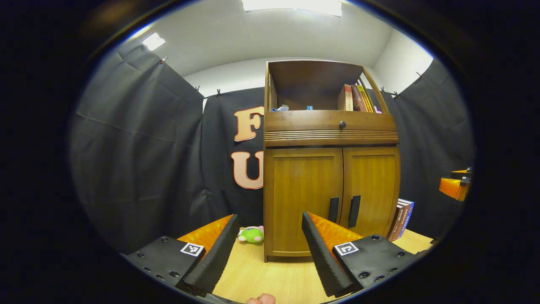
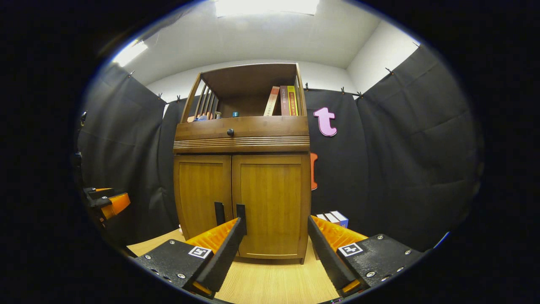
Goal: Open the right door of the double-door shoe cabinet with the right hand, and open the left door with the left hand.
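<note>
Down at the bottom of the left gripper view, the left gripper (image 1: 268, 236) has its two fingers spread wide with nothing between them, hanging over the light wooden table (image 1: 270, 278) a bit short of the cabinet. Same deal in the right gripper view: the right gripper (image 2: 276, 240) is gaping open, holding nothing, parked in front of the right-hand door.

Straight ahead of both sits the brown wooden double-door shoe cabinet (image 2: 242, 169), standing toward the back edge of the table against the black cloth wall. Both doors look closed. The left door (image 1: 303, 198) and right door (image 1: 371, 190) meet in the middle, and the two dark vertical handles (image 1: 344, 209) sit side by side right at that seam. Neither gripper touches a handle.

Above the doors there's a drawer front with a small round dark knob (image 1: 342, 124), and above that an open shelf with a few upright books (image 1: 356, 98) leaning at its right end, plus some small bits at its left end that are too tiny to tell.

On the table just left of the cabinet lies a little green plush toy (image 1: 252, 234). Just right of the cabinet, a small stack of books (image 1: 403, 217) leans by its side. The other gripper pokes in at the far right edge (image 1: 455, 185) of the left gripper view.
</note>
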`<state>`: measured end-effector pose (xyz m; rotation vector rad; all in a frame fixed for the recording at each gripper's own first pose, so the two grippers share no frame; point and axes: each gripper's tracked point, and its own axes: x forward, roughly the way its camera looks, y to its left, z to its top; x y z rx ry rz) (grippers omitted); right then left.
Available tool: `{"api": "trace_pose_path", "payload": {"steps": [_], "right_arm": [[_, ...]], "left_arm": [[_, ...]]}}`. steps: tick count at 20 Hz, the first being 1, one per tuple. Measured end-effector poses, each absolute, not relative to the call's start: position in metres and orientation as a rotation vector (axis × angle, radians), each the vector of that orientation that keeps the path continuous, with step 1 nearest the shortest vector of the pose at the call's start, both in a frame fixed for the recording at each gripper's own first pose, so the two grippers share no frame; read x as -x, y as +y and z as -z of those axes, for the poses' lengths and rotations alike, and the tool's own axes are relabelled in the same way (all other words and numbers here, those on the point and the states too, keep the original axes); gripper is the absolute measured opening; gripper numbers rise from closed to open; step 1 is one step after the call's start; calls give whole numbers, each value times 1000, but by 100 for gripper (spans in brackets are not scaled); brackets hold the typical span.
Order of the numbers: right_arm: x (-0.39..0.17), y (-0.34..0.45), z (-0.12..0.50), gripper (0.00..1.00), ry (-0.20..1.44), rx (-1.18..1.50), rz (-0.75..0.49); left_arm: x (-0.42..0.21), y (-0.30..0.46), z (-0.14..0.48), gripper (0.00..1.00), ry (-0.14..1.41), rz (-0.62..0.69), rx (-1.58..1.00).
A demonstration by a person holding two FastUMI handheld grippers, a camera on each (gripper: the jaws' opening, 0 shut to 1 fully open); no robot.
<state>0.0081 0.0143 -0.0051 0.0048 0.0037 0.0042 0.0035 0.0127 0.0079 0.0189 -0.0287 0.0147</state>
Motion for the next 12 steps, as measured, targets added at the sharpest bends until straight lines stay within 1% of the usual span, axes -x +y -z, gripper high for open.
{"api": "trace_pose_path", "payload": {"steps": [1,2,5,8,12], "right_arm": [[-9,15,5,93,5,-4,-4],[-10,16,6,93,6,-2,-4],[-11,20,9,93,11,3,-10],[-13,23,14,93,20,5,-14],[-14,27,17,93,27,11,-23]], "left_arm": [[-3,12,-7,94,-29,-14,-17],[-4,12,-6,98,-28,-14,-15],[-4,12,-7,99,-33,-16,-14],[-6,9,-6,99,-35,-11,-21],[-7,10,-5,96,-32,-9,-20]]}}
